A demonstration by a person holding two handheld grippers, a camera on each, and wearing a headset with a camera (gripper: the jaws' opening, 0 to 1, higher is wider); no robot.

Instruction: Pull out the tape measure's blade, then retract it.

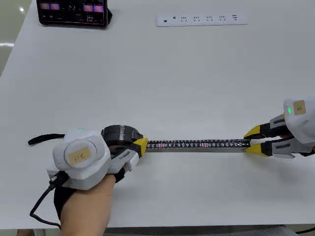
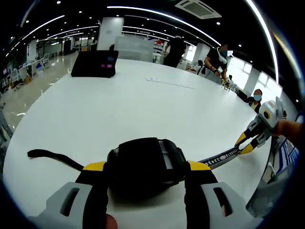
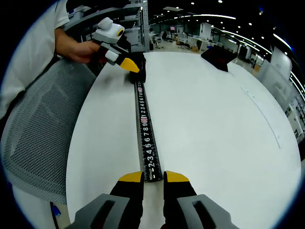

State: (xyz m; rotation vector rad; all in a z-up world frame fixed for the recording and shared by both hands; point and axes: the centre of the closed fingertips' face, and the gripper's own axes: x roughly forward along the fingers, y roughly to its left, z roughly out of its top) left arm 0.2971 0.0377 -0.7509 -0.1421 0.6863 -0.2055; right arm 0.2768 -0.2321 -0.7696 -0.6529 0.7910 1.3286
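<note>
Left gripper (image 1: 132, 149): jaws are closed on the tape measure case (image 1: 120, 135), which is thereby anchored on the worktop (image 1: 172, 88).
Right gripper (image 1: 254, 141): jaws are pinched on the end of the blade (image 1: 197, 144), so retraction is resisted.
Blade: laid straight between them.

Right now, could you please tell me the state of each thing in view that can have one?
left gripper: shut on the tape measure case.
right gripper: shut on the end of the blade.
blade: pulled out, straight from the case to the right gripper.
wrist strap: lying slack on the table.
tablet: screen lit.
power strip: nothing plugged in.
</note>
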